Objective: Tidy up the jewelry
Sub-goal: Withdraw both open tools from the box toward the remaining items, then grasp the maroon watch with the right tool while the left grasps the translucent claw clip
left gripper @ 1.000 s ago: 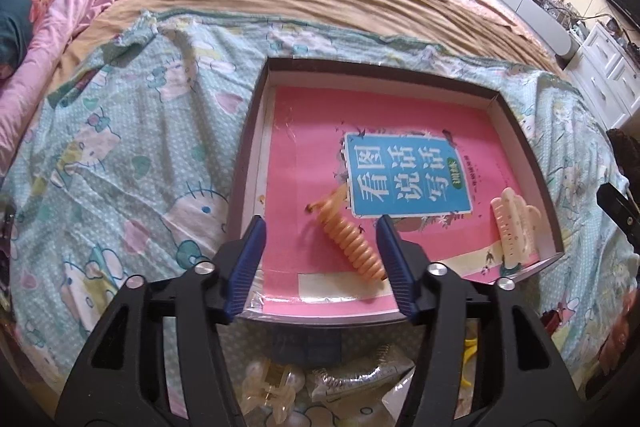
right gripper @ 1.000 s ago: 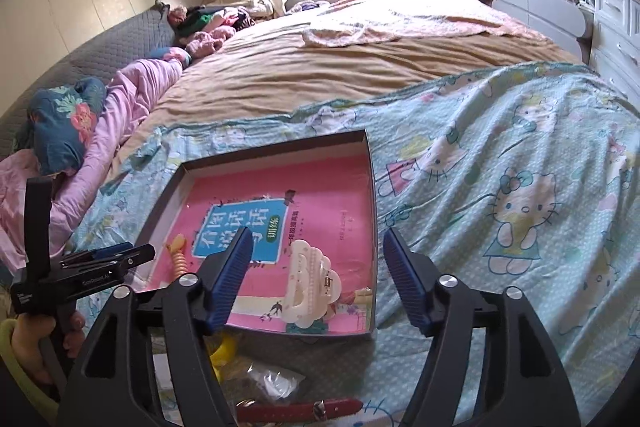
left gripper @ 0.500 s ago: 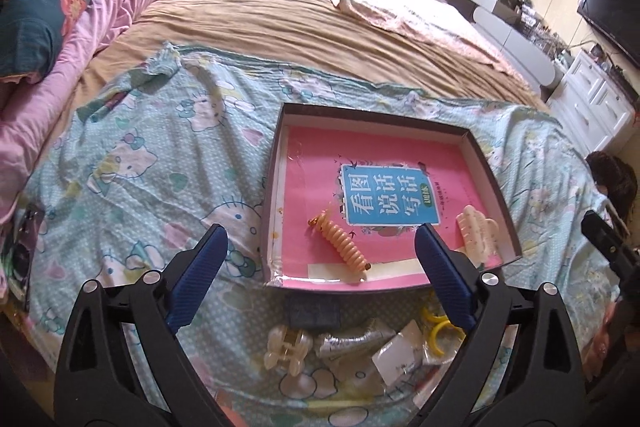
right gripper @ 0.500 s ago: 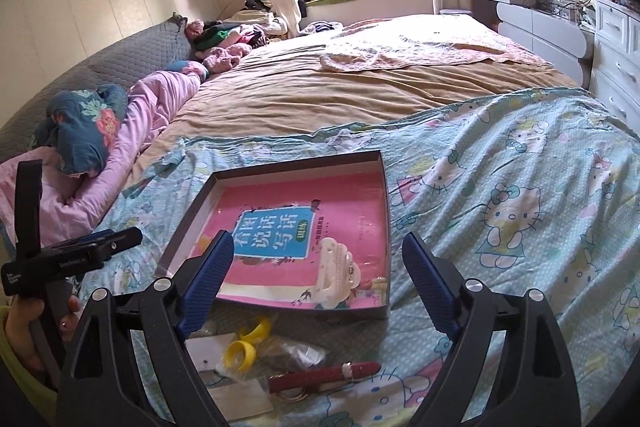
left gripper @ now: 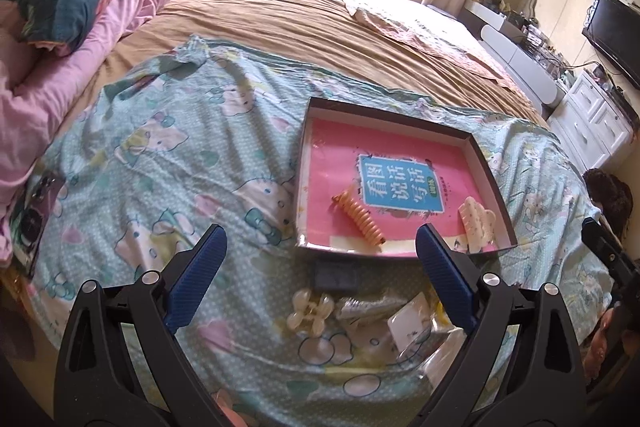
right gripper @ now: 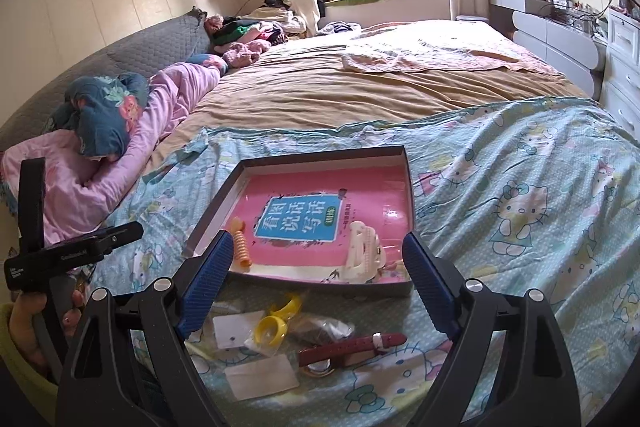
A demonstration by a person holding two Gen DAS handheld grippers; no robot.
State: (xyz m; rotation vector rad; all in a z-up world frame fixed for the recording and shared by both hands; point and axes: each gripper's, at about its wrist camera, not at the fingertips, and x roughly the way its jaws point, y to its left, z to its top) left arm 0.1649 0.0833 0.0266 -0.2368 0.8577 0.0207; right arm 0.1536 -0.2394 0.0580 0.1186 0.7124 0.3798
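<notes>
A shallow dark box (left gripper: 486,165) (right gripper: 409,183) with a pink book inside lies on the Hello Kitty sheet. In it are an orange spiral hair tie (left gripper: 360,219) (right gripper: 240,243) and a cream claw clip (left gripper: 476,223) (right gripper: 366,251). In front of the box lie a pale clip (left gripper: 310,313), small packets (left gripper: 408,325), a yellow ring toy (right gripper: 276,323) and a red-strap watch (right gripper: 352,345). My left gripper (left gripper: 320,271) is open and empty above these items. My right gripper (right gripper: 318,277) is open and empty above the box's near edge.
A phone (left gripper: 34,215) lies at the sheet's left edge. A pink duvet (left gripper: 80,67) and pillows lie far left. White drawers (left gripper: 592,123) and a TV (left gripper: 616,31) stand to the right. The left gripper's handle shows in the right wrist view (right gripper: 60,255).
My left gripper opened wide, letting go of the orange spiral hair tie in the box, and drew back and up. My right gripper also pulled back from the box and stays open.
</notes>
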